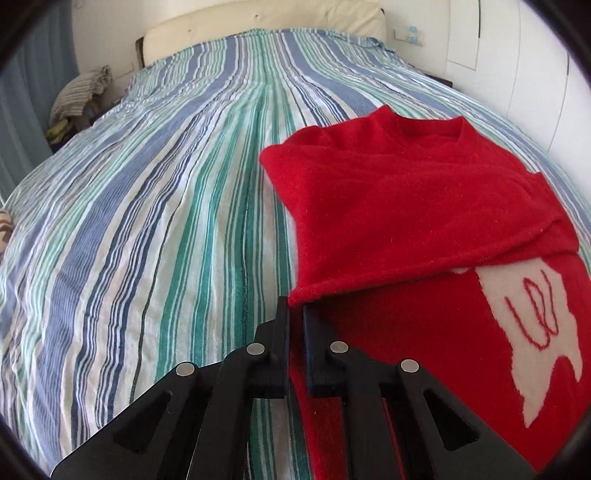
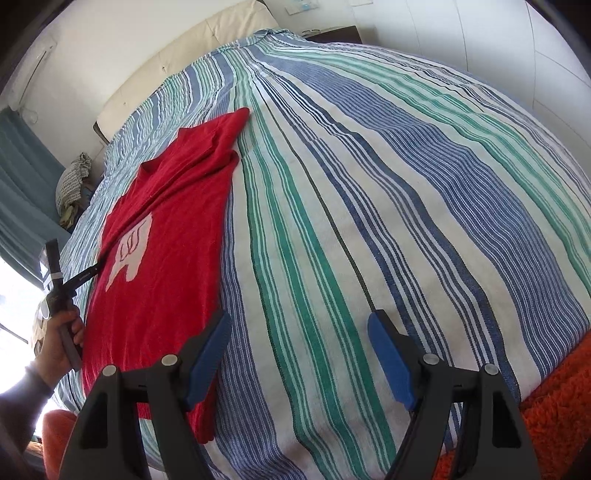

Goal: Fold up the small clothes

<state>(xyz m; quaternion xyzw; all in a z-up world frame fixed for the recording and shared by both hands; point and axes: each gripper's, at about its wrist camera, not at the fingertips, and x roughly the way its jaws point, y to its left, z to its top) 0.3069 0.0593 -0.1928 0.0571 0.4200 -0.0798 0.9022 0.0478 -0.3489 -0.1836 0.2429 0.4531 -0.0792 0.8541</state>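
A small red sweater (image 1: pixel 406 206) with a white patch and red squiggle on its front lies on the striped bedspread (image 1: pixel 155 206). My left gripper (image 1: pixel 296 306) is shut on the sweater's sleeve edge and holds that sleeve folded across the body. In the right wrist view the sweater (image 2: pixel 162 266) lies at the left, and the left gripper (image 2: pixel 96 266) pinches its left side. My right gripper (image 2: pixel 299 325) is open and empty, just above the bedspread (image 2: pixel 406 206), right of the sweater's hem.
A cream headboard (image 1: pixel 266 18) stands at the far end of the bed. A pile of cloth (image 1: pixel 79 94) sits beside the bed at the far left. An orange shaggy rug (image 2: pixel 554 424) lies by the near edge. White wardrobe doors (image 1: pixel 535 74) are on the right.
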